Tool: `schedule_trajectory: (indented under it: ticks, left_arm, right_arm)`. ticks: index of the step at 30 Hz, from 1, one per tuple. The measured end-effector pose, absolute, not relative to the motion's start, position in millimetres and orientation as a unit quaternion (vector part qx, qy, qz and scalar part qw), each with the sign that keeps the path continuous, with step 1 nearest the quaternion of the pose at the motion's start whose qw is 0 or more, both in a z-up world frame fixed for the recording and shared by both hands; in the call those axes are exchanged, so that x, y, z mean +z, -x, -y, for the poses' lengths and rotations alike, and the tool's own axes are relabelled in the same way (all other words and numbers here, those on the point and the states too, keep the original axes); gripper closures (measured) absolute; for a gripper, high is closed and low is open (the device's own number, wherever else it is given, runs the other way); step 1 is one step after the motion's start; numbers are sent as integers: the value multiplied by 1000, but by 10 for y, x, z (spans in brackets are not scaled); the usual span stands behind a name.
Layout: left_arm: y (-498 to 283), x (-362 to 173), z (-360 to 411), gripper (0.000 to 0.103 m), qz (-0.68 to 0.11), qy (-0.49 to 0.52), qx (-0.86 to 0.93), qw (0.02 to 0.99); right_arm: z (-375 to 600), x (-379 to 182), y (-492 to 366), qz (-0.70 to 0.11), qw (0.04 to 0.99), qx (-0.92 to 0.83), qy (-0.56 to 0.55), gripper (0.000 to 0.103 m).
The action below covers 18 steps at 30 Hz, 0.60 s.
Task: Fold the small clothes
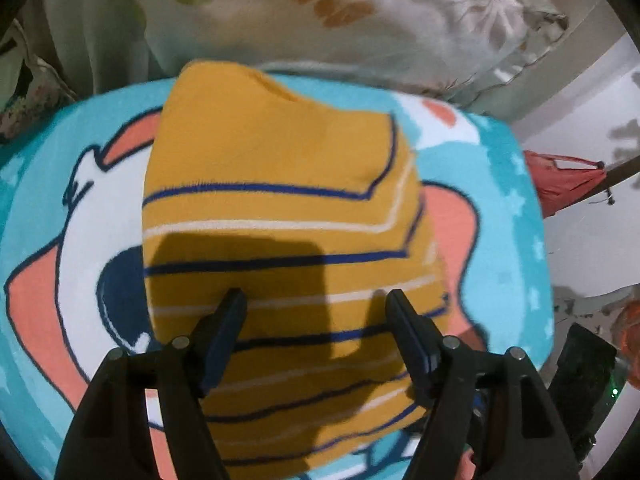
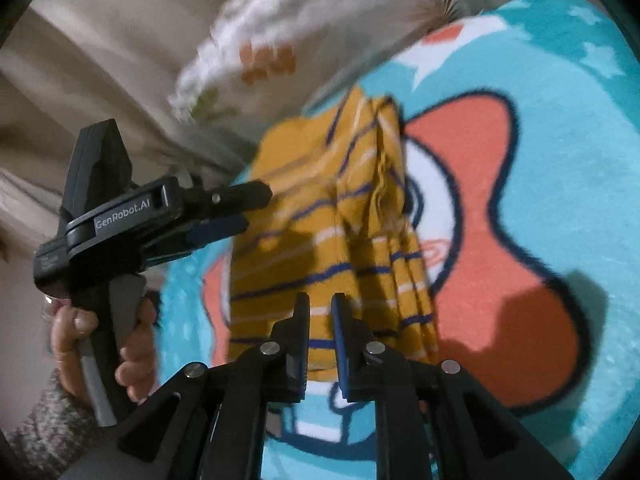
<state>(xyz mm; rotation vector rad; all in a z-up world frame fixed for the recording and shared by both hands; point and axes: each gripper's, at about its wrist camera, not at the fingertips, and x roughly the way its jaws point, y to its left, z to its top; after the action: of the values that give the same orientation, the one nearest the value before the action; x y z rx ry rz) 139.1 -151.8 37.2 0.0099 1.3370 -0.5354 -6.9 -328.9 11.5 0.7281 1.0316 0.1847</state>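
Yellow striped garment (image 1: pixel 276 216) lies folded on a turquoise cartoon-print mat (image 1: pixel 500 208), reaching toward its far edge, beside a floral pillow (image 1: pixel 400 20). Left tool (image 1: pixel 316 296) hangs over the garment, jaws spread wide, nothing between them. Right tool (image 2: pixel 320 300) stands at the garment's near edge, jaws only narrowly apart, no cloth pinched. Right wrist view alone shows the hand (image 2: pixel 100 340) gripping the left tool's handle (knit sleeve visible), and the stacked fold edges.

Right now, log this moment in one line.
shirt: folded on mat | left gripper: open above it | right gripper: slightly open, empty
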Motion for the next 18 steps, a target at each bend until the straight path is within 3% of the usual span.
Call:
schedule_trajectory:
  ticks: [6, 13, 18]
  left_arm:
    - [-1160, 358, 1906, 26, -581, -143, -247, 762]
    - [-1108, 785, 1428, 26, -543, -43, -264, 796]
    - [-1296, 696, 999, 26, -563, 25, -218, 796]
  right_arm:
    - [3284, 1, -34, -504, 792, 68, -336, 92]
    - [3470, 428, -150, -457, 820, 66, -338, 91]
    - [3475, 559, -433, -432, 804, 114, -392, 89]
